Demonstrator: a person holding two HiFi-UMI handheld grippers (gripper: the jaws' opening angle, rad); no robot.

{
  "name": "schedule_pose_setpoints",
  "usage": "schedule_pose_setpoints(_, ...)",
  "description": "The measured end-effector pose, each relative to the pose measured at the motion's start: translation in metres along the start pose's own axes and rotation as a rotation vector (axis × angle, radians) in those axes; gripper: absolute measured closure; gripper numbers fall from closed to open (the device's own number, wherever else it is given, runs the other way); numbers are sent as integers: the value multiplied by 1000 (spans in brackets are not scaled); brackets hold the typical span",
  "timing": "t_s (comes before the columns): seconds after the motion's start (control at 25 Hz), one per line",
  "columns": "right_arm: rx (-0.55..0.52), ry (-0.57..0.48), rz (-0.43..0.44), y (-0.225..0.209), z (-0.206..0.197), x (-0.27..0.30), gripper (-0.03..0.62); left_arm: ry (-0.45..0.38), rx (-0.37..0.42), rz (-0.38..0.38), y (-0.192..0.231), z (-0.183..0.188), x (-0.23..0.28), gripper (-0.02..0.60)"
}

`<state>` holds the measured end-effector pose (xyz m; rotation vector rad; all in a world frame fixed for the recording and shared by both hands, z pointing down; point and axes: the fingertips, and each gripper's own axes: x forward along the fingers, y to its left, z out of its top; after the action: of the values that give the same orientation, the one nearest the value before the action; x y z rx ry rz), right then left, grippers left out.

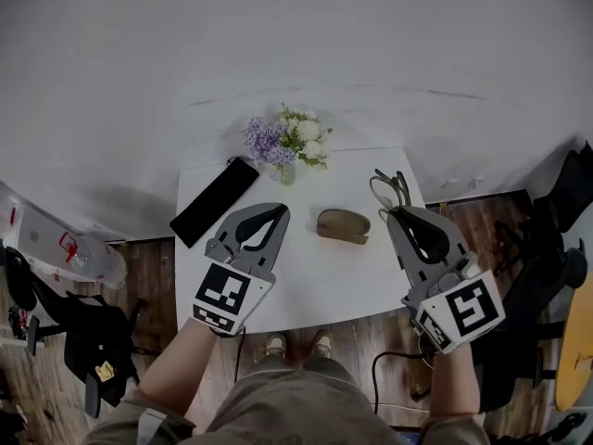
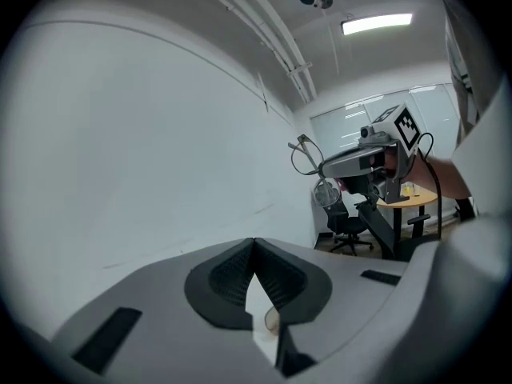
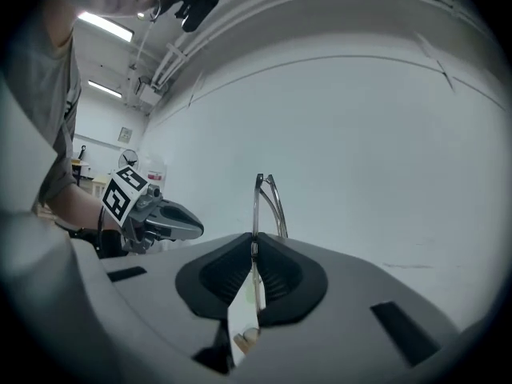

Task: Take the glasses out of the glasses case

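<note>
The right claw (image 1: pixel 395 213) is clamped on the glasses (image 1: pixel 387 189), which are out of the case and held in the air over the far right corner of the white tabletop (image 1: pixel 306 272). They are thin metal-framed glasses with rounded lenses, standing up from the claw tips. The case (image 1: pixel 343 225) lies on the tabletop between the two claws. It is a brown oval with a smooth rounded shell, and whether it is open or closed I cannot tell. The left claw (image 1: pixel 277 210) is closed tip to tip with nothing in it.

The head view alone shows the layout: a long flat black pouch (image 1: pixel 215 200) overhangs the far left corner, and a small bunch of purple and white flowers (image 1: pixel 287 139) stands at the far edge.

The right gripper view shows the grip itself — ribbed dark pads pinch a slim wire part of the frame, and the rest rises in two narrow loops against a plain white wall. The left gripper view shows its own ribbed pads meeting in a closed V, and off to the right the other claw with the glasses — behind it, a black office chair (image 2: pixel 346 224).
</note>
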<state>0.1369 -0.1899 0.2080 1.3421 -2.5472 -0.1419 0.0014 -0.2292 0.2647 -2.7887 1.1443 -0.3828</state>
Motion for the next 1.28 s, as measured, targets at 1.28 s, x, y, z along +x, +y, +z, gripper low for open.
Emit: schedule_pose_setpoints(1.28,85,-133,-94,18,5,-62,549,-84,-63,78,-16,30,-68,568)
